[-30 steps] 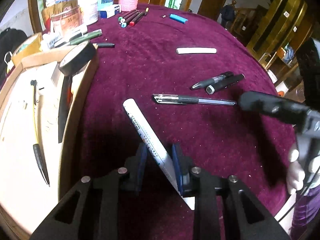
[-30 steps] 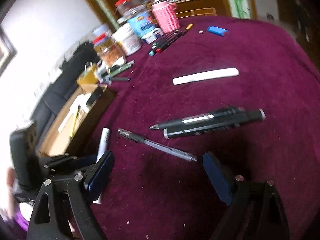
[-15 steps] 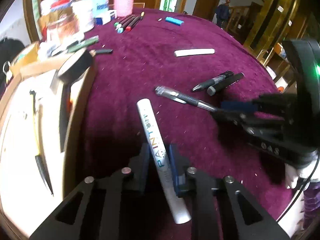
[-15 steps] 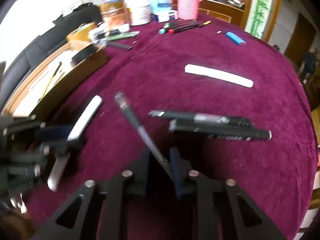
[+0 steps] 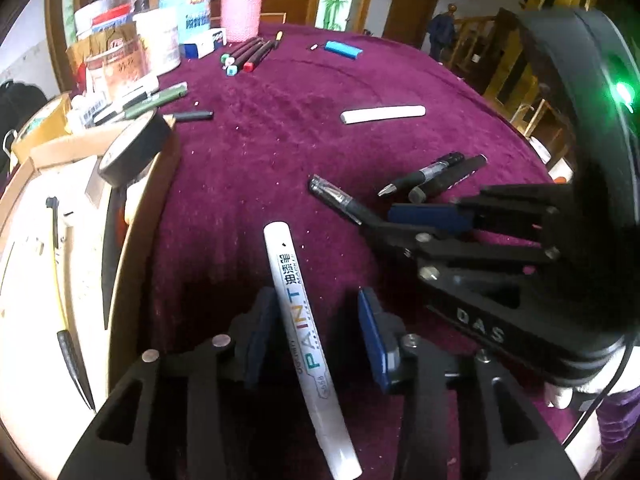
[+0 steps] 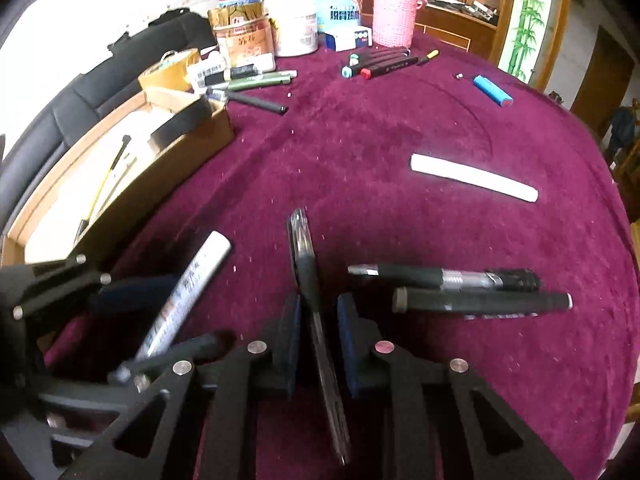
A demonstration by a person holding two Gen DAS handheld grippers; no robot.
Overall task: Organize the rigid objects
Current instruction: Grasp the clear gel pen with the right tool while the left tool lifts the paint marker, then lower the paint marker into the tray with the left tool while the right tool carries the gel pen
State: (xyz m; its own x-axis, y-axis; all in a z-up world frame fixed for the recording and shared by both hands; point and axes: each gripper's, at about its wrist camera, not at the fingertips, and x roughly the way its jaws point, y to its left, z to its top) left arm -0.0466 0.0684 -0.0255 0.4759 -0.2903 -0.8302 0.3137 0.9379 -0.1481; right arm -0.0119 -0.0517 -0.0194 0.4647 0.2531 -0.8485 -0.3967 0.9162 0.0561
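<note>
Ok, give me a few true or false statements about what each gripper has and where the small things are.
1. The right gripper grips a black pen. True; its jaws have just closed on it.
2. The left gripper clamps the white paint marker. False: its jaws have just been opening, and the marker lies loose between them.
3. The blue lighter is in the cardboard box. False: it lies on the purple cloth.
4. A black tape roll sits on the box's edge. True.

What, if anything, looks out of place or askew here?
The black tape roll perches tilted on the rim of the cardboard box instead of lying inside. Nothing looks spilled or broken.
</note>
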